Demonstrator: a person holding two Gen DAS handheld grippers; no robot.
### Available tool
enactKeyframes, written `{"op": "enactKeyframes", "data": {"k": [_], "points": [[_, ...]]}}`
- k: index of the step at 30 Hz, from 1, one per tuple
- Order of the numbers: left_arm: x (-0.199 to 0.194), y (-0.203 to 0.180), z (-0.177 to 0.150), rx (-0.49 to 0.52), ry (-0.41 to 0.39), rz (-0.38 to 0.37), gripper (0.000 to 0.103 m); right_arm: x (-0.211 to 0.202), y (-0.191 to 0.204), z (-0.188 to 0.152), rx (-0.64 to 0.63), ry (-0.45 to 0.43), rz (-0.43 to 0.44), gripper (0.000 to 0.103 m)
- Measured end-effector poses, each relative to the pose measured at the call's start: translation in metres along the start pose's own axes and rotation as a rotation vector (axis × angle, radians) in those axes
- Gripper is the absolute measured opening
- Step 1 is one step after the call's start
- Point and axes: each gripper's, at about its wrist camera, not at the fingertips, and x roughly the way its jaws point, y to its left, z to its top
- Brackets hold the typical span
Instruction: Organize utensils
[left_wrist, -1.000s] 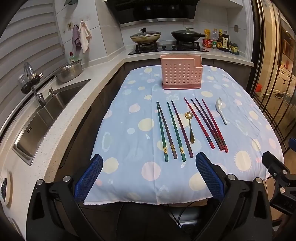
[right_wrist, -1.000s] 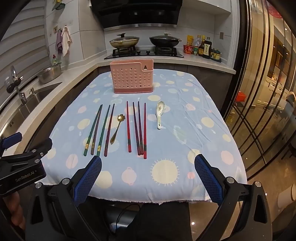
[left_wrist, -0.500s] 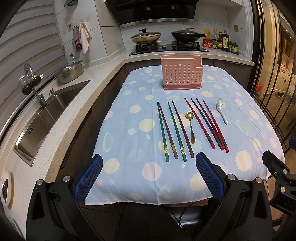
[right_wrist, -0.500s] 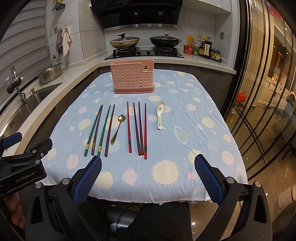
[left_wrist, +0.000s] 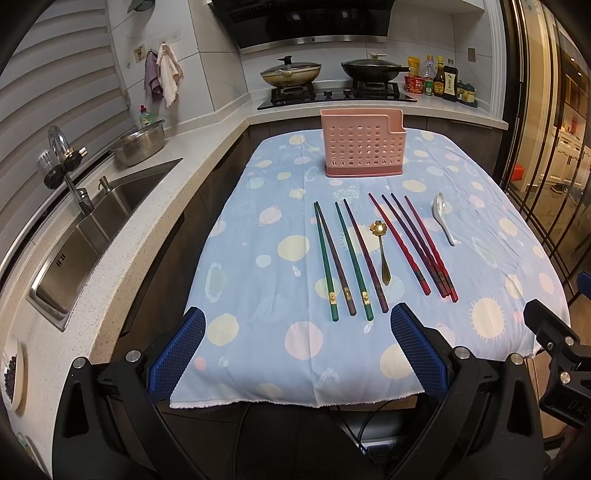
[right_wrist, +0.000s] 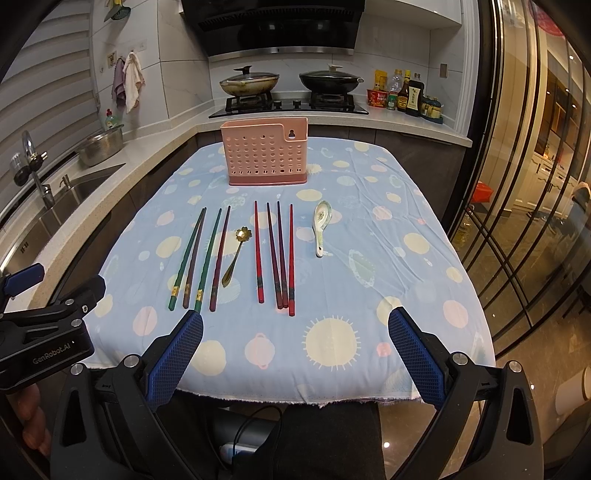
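A pink perforated utensil holder (left_wrist: 362, 144) (right_wrist: 264, 155) stands upright at the far end of the table. In front of it lie a group of green and dark chopsticks (left_wrist: 347, 258) (right_wrist: 201, 258), a gold flower spoon (left_wrist: 382, 251) (right_wrist: 234, 256), a group of red and dark chopsticks (left_wrist: 415, 245) (right_wrist: 275, 254) and a white ceramic spoon (left_wrist: 443, 221) (right_wrist: 320, 225). My left gripper (left_wrist: 297, 354) is open and empty above the table's near edge. My right gripper (right_wrist: 295, 354) is open and empty there too, to the right of the left one.
The table has a blue dotted cloth (left_wrist: 258, 266) (right_wrist: 406, 258). A counter with a sink (left_wrist: 92, 236) runs along the left. A stove with two pans (left_wrist: 332, 74) and sauce bottles (right_wrist: 406, 94) sit behind. Glass doors (right_wrist: 535, 184) stand to the right.
Both grippers have drifted very slightly towards the table. Nothing on the table has moved.
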Motion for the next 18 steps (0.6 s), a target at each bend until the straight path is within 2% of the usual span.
{"op": "enactKeyframes", "data": {"k": [18], "points": [[0.0017,0.0018,-0.0032,-0.003,0.002,0.002,0.096,-0.0017,0.0005,0.0005,0.001,0.002,0.0,0.096]]}}
